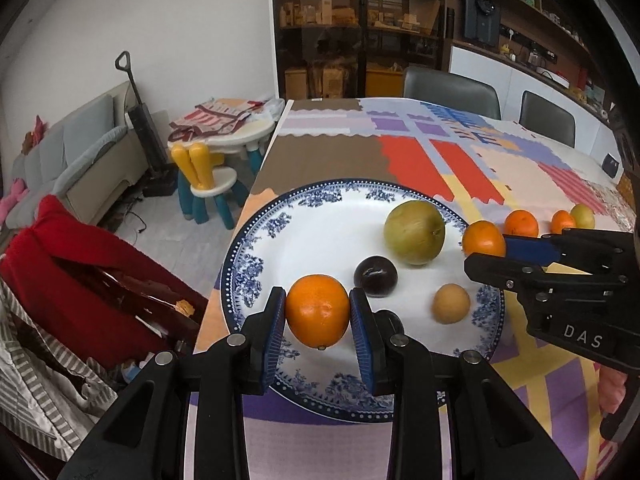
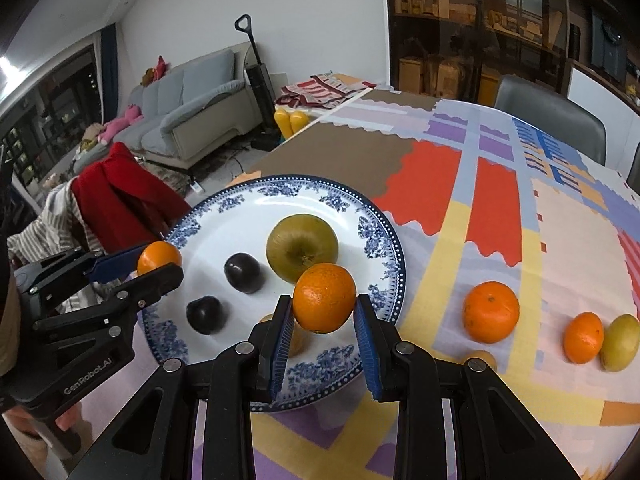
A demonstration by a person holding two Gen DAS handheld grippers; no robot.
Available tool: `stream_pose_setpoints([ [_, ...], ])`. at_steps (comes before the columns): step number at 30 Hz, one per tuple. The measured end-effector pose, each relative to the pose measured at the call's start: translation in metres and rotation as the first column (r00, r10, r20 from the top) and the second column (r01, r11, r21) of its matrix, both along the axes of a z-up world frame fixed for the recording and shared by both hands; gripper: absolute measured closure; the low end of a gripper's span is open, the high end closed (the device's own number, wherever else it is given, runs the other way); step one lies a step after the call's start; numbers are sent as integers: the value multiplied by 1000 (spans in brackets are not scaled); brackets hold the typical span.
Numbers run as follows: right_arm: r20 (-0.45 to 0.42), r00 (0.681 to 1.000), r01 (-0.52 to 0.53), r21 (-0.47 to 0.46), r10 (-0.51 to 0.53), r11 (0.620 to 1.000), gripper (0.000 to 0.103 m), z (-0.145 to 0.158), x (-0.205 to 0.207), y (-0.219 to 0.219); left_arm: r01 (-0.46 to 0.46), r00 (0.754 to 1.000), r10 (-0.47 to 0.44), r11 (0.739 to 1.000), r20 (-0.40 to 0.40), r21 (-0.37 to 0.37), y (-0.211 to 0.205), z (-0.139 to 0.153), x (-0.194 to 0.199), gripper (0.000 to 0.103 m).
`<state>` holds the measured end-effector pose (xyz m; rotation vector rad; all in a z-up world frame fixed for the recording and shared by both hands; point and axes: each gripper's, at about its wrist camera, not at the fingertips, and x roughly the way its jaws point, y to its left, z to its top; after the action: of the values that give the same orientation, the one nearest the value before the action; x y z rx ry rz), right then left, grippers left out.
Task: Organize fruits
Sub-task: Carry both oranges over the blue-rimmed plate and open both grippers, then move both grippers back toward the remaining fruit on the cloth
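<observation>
L gripper (image 1: 318,318) clamps an orange (image 1: 317,311) between its blue pads, over the near-left rim of the plate (image 1: 256,248). On the plate: green apple (image 1: 414,232) twd far-right edge, dark plum (image 1: 376,276) mid, small tan fruit (image 1: 451,303) nr right rim. R gripper (image 1: 486,249) reaches in from the right w/ a 2nd orange (image 1: 483,238) at its tips by the plate's right edge; jaw contact unclear.
</observation>
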<state>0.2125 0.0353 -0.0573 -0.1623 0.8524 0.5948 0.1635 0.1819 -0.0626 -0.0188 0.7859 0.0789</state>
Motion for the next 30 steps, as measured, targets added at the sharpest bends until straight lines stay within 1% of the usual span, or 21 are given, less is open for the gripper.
stream_pose_setpoints([
  [5,-10,1000,-4,-11,4,1000,71,-4,2,3,-2,1000,2,1000,-11,3,1,-2,0,71],
  [8,-5,1000,-2,-16,2,1000,70,-4,2,4,-3,1000,2,1000,8,24,-1,1,-4,63],
  [10,-2,1000,-10,-12,10,1000,70,-3,1,3,-4,1000,3,999,20,37,-4,6,-8,62],
  [14,43,999,-8,-1,8,1000,63,9,-10,-4,-6,999,4,999,41,45,-12,18,-17,58],
  [15,48,999,-6,5,5,1000,63,12,-12,-7,-5,999,3,999,48,48,-16,22,-21,58],
  [18,67,998,4,27,-6,1000,63,23,-21,-19,7,998,-10,999,65,48,-26,33,-30,55],
  [20,83,996,19,43,-22,999,53,30,-28,-29,20,997,-23,999,80,48,-34,40,-35,52],
  [23,116,992,37,65,-45,997,52,41,-41,-45,35,994,-41,998,103,55,-47,49,-45,48],
  [24,121,991,43,69,-51,997,52,44,-44,-51,40,993,-45,998,107,56,-51,52,-47,48],
  [26,127,990,57,88,-68,994,46,49,-52,-63,57,991,-63,997,116,55,-62,57,-52,48],
  [30,151,984,79,109,-95,991,45,60,-65,-86,73,987,-82,995,141,66,-82,68,-63,46],
])
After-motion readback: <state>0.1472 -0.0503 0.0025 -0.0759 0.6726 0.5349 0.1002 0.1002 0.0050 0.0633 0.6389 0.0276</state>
